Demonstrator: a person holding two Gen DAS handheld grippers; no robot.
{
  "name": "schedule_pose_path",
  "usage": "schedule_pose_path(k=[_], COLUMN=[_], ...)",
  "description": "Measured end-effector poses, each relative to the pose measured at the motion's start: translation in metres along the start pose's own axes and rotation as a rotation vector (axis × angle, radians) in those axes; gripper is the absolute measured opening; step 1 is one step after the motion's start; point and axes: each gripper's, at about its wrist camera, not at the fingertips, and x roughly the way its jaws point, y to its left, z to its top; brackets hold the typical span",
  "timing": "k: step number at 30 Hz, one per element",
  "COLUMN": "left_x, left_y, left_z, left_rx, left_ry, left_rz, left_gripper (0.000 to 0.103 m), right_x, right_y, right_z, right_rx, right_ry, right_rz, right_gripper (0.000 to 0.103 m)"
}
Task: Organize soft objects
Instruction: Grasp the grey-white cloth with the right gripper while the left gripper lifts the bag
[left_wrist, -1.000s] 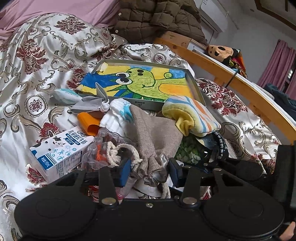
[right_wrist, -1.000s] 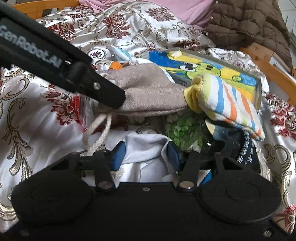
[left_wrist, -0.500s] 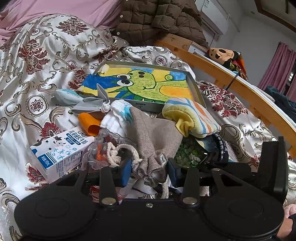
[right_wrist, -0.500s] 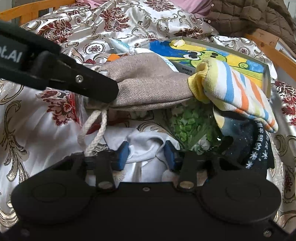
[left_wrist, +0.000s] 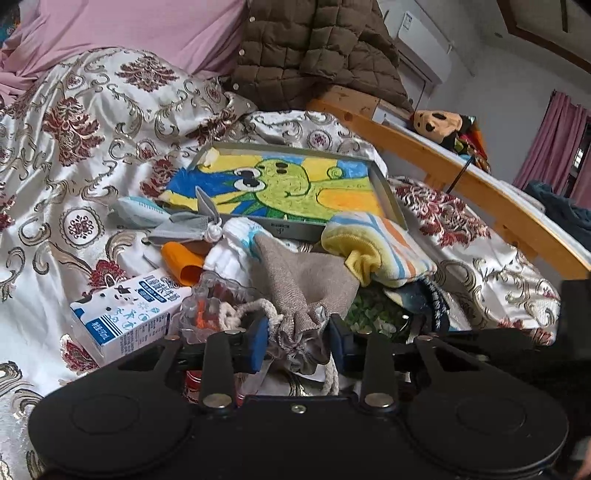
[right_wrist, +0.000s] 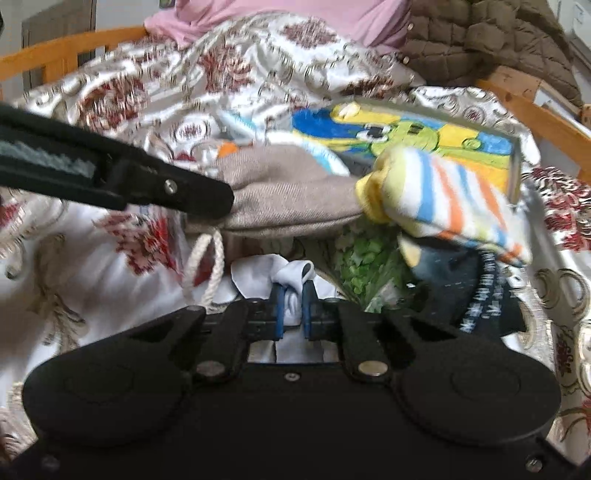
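At the bottom centre of the right wrist view, the right gripper (right_wrist: 291, 312) has its blue pads pinched almost together on a fold of white cloth (right_wrist: 275, 275); the fabric bunches up between and just above the fingertips. This view is blurred, so finer detail is lost.

In the left wrist view, the left gripper (left_wrist: 298, 334) sits low in the centre with its jaws spread, the gathered mouth of a beige drawstring pouch (left_wrist: 310, 284) lying in the gap between them. Whether the pads actually press the pouch cannot be told. A white cord (left_wrist: 243, 310) loops out of the mouth toward the left fingertip.

Just left of that, a clear plastic pack (left_wrist: 212, 306) rests against a blue-and-white milk carton (left_wrist: 125, 314) in the lower left. Right of the pouch lies a bag of green pieces (left_wrist: 373, 310) with a dark printed sock (left_wrist: 424, 299) beside it.

Higher, a striped yellow, blue and orange sock (left_wrist: 380, 251) rests on the pouch's far end, and a white sock (left_wrist: 236, 245), an orange item (left_wrist: 181, 262) and a knotted grey cloth (left_wrist: 192, 223) cluster to the left.

Beyond them, mid-frame, a tray with a green cartoon picture (left_wrist: 295, 184) lies on the floral bedspread (left_wrist: 74, 147). At the top, a brown quilted jacket (left_wrist: 314, 48) drapes over the wooden bed rail (left_wrist: 443, 162).
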Motion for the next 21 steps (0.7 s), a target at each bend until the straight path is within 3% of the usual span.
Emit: schedule_pose_path(k=[7, 13, 21], left_x=[-0.027, -0.050, -0.068], left_y=[-0.005, -0.014, -0.029], left_z=[0.002, 0.007, 0.036], left_rx=[-0.021, -0.017, 0.001], left_ry=[-0.074, -0.135, -0.194], left_rz=[-0.001, 0.009, 0.032], left_gripper=[0.036, 0.035, 0.035], right_x=[-0.049, -0.066, -0.097], right_y=[-0.015, -0.029, -0.056], right_z=[0.003, 0.008, 0.015], right_rx=[0.048, 0.075, 0.114], right_ry=[-0.162, -0.268, -0.416], right_rz=[0.006, 0.013, 0.042], right_gripper=[0.004, 0.004, 0.004])
